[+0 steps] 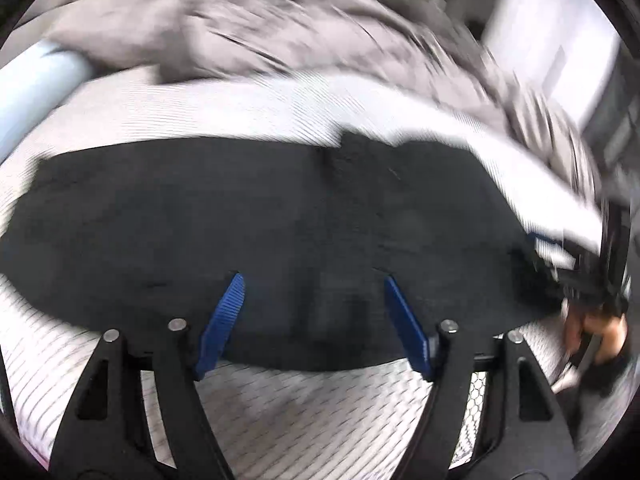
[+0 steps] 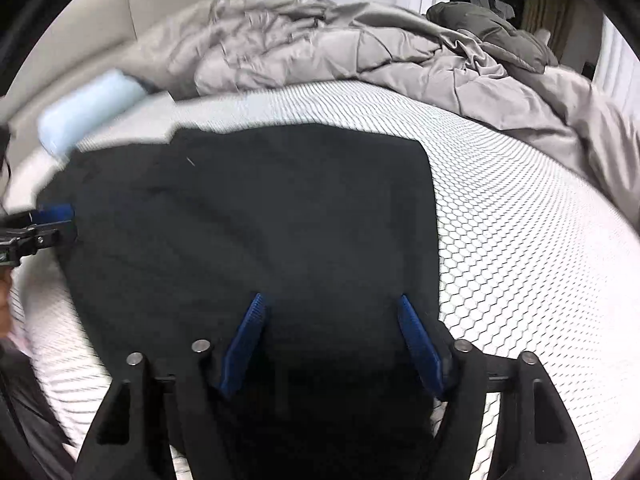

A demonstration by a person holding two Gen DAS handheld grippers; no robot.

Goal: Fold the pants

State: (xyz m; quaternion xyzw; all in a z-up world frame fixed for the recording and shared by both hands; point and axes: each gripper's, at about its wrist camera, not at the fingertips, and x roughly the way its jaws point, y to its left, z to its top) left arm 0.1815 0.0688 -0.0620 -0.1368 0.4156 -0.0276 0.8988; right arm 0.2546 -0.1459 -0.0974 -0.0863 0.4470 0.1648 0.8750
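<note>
Black pants lie flat on a white honeycomb-patterned mattress; in the right wrist view they fill the middle. My left gripper is open, its blue pads just above the near edge of the pants, holding nothing. My right gripper is open over the near part of the pants, holding nothing. The right gripper also shows at the right edge of the left wrist view, and the left gripper at the left edge of the right wrist view, both at the pants' side edges.
A crumpled grey duvet is heaped along the far side of the mattress. A pale blue pillow lies at the far left. A dark grey pillow sits at the far right.
</note>
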